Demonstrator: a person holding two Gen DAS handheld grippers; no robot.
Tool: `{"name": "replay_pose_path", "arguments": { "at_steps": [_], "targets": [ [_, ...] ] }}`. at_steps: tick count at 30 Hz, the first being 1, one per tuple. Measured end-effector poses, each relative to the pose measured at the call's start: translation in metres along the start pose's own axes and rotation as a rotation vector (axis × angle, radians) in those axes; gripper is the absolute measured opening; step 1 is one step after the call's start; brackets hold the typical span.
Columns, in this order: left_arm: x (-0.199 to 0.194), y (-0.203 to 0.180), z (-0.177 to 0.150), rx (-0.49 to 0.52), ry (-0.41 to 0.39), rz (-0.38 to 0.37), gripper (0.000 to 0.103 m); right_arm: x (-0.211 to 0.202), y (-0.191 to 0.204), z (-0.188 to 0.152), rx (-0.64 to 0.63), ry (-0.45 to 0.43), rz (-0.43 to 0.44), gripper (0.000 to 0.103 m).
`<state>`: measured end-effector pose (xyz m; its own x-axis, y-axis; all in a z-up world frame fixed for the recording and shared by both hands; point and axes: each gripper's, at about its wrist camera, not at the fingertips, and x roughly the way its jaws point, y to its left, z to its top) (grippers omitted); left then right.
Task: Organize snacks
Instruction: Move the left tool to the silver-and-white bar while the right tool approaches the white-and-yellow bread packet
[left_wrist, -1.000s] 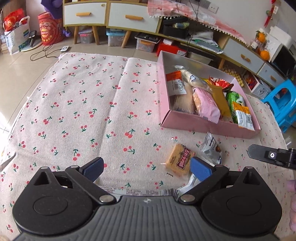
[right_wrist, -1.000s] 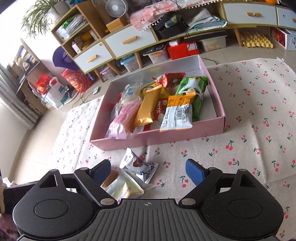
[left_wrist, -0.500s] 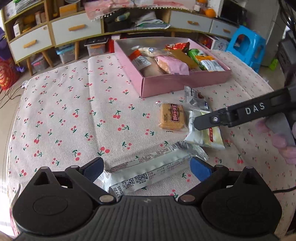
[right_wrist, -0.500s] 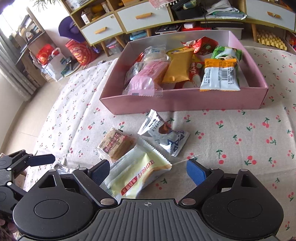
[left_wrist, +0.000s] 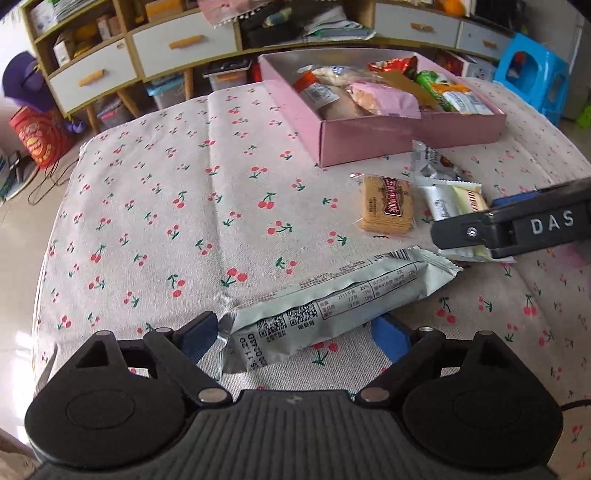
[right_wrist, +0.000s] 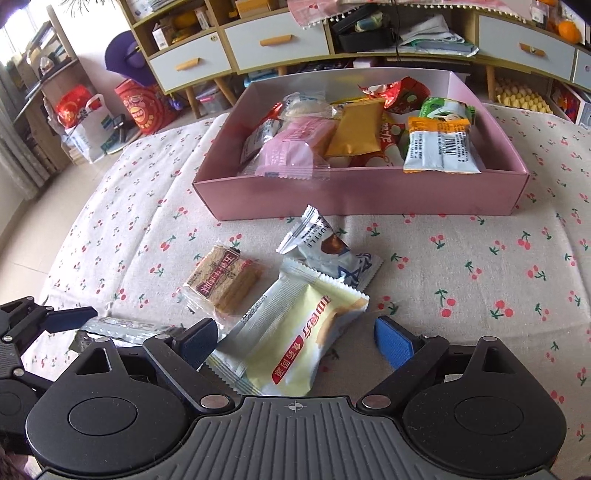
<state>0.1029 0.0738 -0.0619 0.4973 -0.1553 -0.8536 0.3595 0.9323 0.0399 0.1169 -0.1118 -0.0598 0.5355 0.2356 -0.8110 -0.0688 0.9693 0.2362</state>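
Left gripper (left_wrist: 293, 332) now closing round my grey pack (left_wrist: 332, 299), pads not pressing | right gripper (right_wrist: 295, 338) agape over yellow pack (right_wrist: 291, 339) | pink box (right_wrist: 362, 195) next.

cloth (left_wrist: 155, 206): matt woven | long packet (left_wrist: 332, 295): glossy foil | box (right_wrist: 362, 195): matt card

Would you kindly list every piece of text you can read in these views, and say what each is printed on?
"DAS": right gripper, on its arm.
"TRUFFLE": silver truffle packet, partly cut off.
"11.20": pale green packet; its nutrition table and codes are too small.
Red Chinese labels on the biscuit pack and the cream packet: too blurred.
Barcode digits on the boxed snack: unreadable.
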Motion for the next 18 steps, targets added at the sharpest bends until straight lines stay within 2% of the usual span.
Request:
{"name": "replay_pose_path", "arguments": {
  "at_steps": [4,9,12,14,18],
  "targets": [
    [0.002,0.015,-0.001,-0.17,0.032,0.042,0.087,-0.005,-0.014,-0.003,-0.003,0.002,-0.029,0.093],
    [-0.001,0.025,-0.005,-0.208,0.054,0.092,0.089,-0.011,-0.03,-0.007,-0.001,0.004,-0.064,0.093],
    [-0.005,0.024,-0.007,-0.113,0.061,0.072,0.089,-0.011,-0.035,-0.007,-0.017,0.009,-0.114,0.093],
    [-0.004,0.017,-0.007,0.006,0.049,0.06,0.094,-0.011,-0.039,-0.007,-0.033,0.014,-0.127,0.093],
    [-0.006,0.006,-0.008,0.166,-0.025,0.037,0.094,-0.012,-0.036,-0.007,-0.1,0.03,-0.106,0.093]
  ]
}}
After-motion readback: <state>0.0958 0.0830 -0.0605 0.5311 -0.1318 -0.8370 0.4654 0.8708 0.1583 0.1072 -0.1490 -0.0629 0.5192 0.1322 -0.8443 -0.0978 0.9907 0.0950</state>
